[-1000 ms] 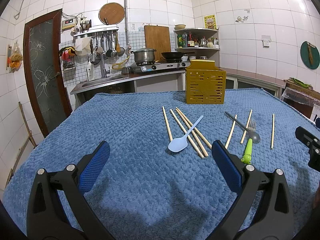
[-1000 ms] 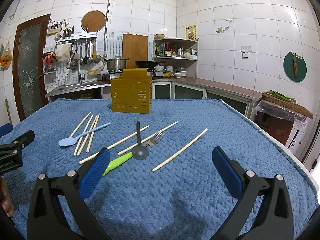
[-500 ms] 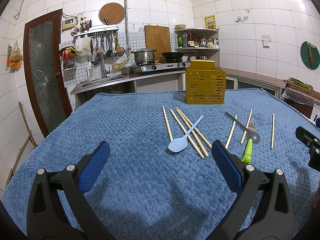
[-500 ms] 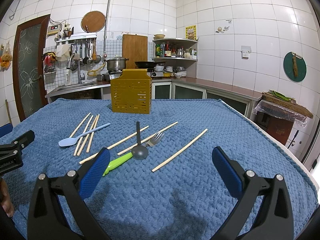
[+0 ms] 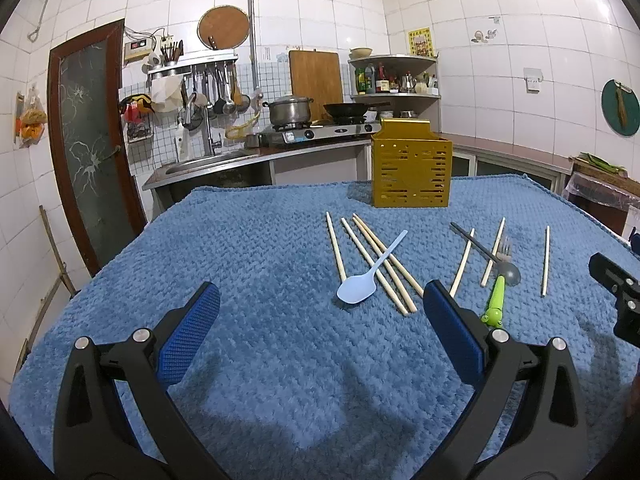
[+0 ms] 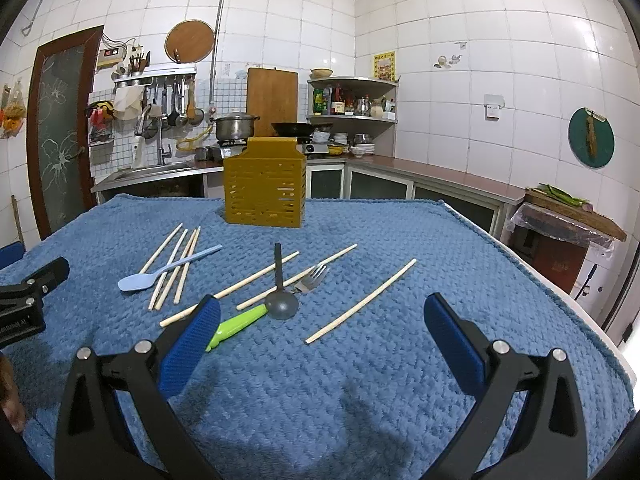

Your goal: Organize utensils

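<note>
A yellow slotted utensil holder point(image 5: 411, 174) point(image 6: 265, 192) stands upright at the far side of the blue cloth. In front of it lie several wooden chopsticks point(image 5: 372, 260) point(image 6: 170, 268), a light blue spoon point(image 5: 362, 284) point(image 6: 156, 276), a dark grey ladle point(image 5: 496, 258) point(image 6: 280, 292) and a fork with a green handle point(image 5: 498, 292) point(image 6: 248, 318). One chopstick point(image 6: 360, 302) lies apart at the right. My left gripper point(image 5: 322, 324) is open and empty, near the spoon. My right gripper point(image 6: 320, 336) is open and empty, near the green handle.
A blue textured cloth point(image 5: 248, 248) point(image 6: 420, 248) covers the table; its right edge point(image 6: 560, 292) drops off. Behind are a sink counter point(image 5: 208, 164), a stove with a pot point(image 5: 288, 110) and a brown door point(image 5: 92, 140). Each gripper shows at the other view's edge.
</note>
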`<state>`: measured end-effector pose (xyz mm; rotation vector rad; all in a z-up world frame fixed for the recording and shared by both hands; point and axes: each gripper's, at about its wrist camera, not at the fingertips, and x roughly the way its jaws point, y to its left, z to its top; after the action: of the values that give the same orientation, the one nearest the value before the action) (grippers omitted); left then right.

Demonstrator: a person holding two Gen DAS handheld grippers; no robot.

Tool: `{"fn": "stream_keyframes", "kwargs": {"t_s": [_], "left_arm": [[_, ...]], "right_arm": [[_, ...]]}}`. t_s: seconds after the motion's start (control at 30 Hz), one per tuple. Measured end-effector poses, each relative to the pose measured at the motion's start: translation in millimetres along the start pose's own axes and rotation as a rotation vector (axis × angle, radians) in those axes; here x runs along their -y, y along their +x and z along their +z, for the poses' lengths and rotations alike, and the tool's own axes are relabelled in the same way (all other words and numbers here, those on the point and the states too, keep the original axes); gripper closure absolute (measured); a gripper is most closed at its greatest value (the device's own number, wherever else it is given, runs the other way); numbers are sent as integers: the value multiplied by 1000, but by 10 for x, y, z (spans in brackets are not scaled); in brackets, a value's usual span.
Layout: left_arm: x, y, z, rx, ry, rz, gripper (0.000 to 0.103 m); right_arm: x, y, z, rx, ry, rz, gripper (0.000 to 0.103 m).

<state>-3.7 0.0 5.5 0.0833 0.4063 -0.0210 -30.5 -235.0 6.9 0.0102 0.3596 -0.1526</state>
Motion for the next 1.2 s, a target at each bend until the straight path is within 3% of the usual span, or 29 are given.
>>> {"fn": "stream_keyframes", "kwargs": {"t_s": [0.37,0.6,0.8,0.93,1.1,1.13,1.2], "left_arm": [[-206,-207,555,-11,-19,54,5],[-224,73,1001,-64,8,-32,5],[-165,630,1259,-143,-34,-78,5],[-62,1254,1202,-266,-33,-83,5],[-79,1866,1098,-364,-74,-71,8],[-86,1964,1080,-379,-81,-69,12],[-101,2106,1032,-406,-91,-73,18]], "right_arm": [[55,-15,349,-26,27,17,4],[153,350,708,-88,10,-47,4],[296,896,846,-191,64,-74,4],[379,1279,747,-275,76,-118,4],[513,1714,553,-375,129,-171,5],[531,1774,519,-391,135,-181,6],[579,1925,426,-432,154,-194,21]]}}
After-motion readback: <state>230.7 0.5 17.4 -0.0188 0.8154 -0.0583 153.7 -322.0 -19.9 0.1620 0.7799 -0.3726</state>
